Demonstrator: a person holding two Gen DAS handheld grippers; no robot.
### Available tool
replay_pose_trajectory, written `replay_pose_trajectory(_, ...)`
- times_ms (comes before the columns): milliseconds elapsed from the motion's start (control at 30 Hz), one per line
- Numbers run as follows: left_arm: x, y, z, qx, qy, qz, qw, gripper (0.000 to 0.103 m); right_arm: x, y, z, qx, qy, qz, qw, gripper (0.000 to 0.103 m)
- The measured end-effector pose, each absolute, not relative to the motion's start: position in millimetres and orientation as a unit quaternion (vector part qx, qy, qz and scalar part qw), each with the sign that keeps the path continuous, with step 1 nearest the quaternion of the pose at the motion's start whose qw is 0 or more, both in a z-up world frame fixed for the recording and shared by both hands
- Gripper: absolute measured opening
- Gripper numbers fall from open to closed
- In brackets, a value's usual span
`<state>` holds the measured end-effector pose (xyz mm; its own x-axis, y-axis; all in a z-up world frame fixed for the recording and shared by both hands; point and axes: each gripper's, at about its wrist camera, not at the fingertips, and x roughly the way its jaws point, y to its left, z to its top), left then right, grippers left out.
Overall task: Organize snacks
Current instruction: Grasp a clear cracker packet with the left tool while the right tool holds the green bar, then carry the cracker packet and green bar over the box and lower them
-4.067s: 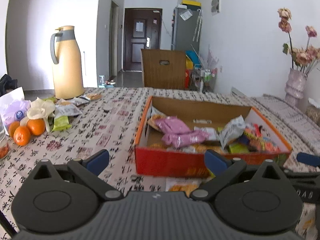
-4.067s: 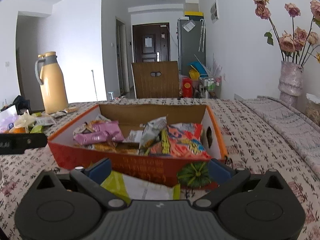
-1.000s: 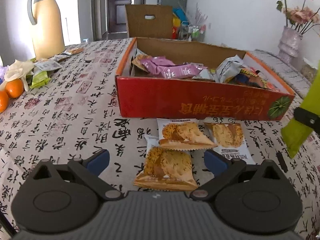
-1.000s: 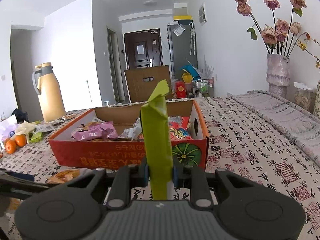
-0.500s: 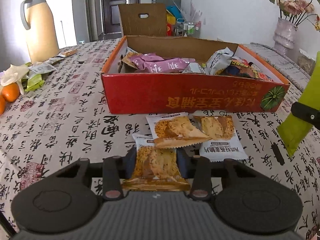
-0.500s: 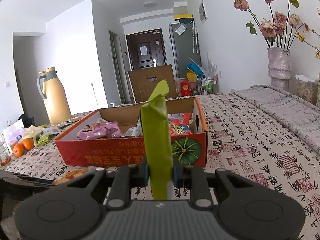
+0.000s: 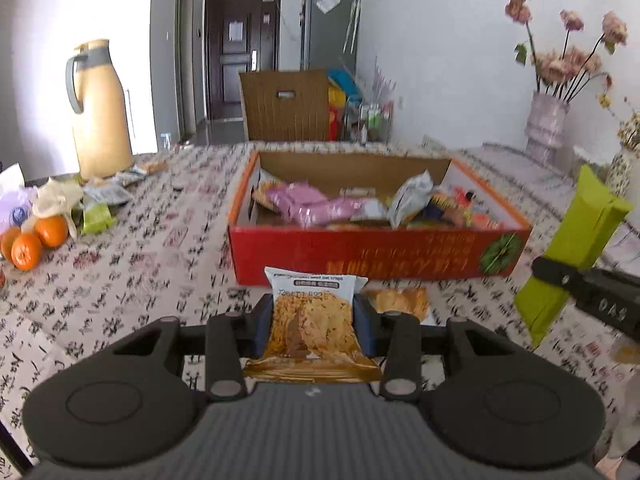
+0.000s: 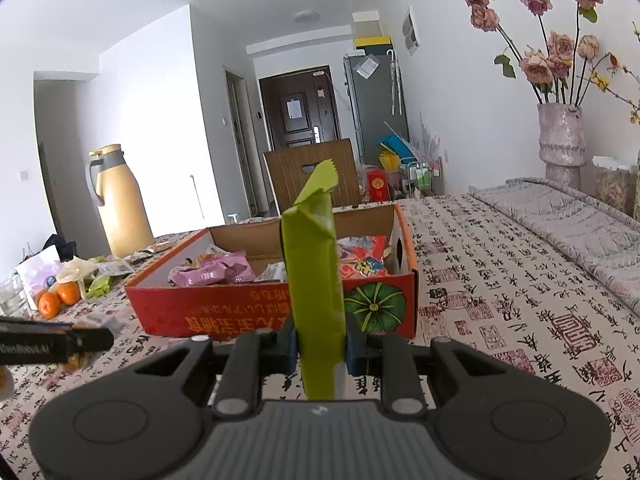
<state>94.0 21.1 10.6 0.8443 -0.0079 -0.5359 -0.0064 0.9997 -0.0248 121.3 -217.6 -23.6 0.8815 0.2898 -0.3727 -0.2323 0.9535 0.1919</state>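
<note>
Left gripper (image 7: 313,322) tilts down, jaws clamped on a crisp packet (image 7: 311,320) lifted short of the red box (image 7: 376,258) (another packet (image 7: 398,300) lies between). Right gripper (image 8: 320,344) pinches an upright green packet (image 8: 316,280) before the box's near wall (image 8: 272,312); bare tablecloth (image 8: 500,300) rightward.

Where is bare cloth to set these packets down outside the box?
Free: the tablecloth right of the red box, toward the vase, and between box and oranges. Crowded: around the thermos, and the box front, where a packet lies.
</note>
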Motion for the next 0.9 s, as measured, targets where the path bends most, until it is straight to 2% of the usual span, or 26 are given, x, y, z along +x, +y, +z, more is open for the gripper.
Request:
replay_pose_trajectory(433,111.4,10.3,41.3,-0.015,0.235,-0.013,0.972,0.042,128.5,-206.1,0.8,0.065,0.171,0.145,0.972,0.021)
replay_pose_trajectory(900,151.8,5.3,64.3,-0.011,0.205,-0.013,0.979,0.042,177.7,-178.2,26.6,0.055,0.146,0.169,0.973,0.021)
